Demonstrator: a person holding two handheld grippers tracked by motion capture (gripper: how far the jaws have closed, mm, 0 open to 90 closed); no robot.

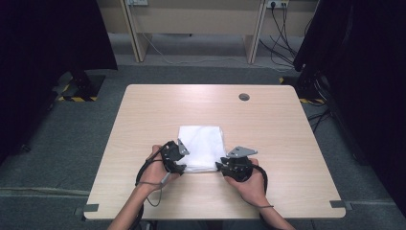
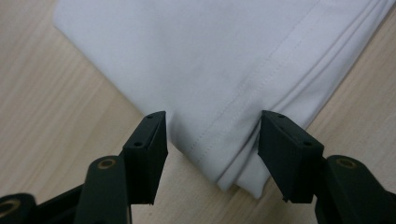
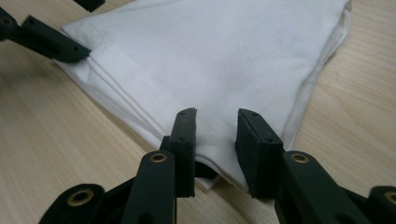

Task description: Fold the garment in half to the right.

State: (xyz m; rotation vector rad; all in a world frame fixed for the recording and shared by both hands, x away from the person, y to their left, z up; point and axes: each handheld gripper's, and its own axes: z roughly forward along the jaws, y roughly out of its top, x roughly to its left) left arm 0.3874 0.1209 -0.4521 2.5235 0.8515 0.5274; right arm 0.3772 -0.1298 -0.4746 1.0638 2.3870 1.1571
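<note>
One folded white cloth [image 1: 203, 146], two tools [image 1: 176, 160] [image 1: 229, 167], apparently unclamped.

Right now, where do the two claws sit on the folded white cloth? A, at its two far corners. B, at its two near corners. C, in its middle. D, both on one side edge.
B: the left claw and right claw straddle the near corners of the folded white cloth.

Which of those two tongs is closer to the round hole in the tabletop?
The right tongs. They sit at the folded white cloth's near right corner, more directly below the hole; the left tongs are at its near left corner, farther off.
</note>
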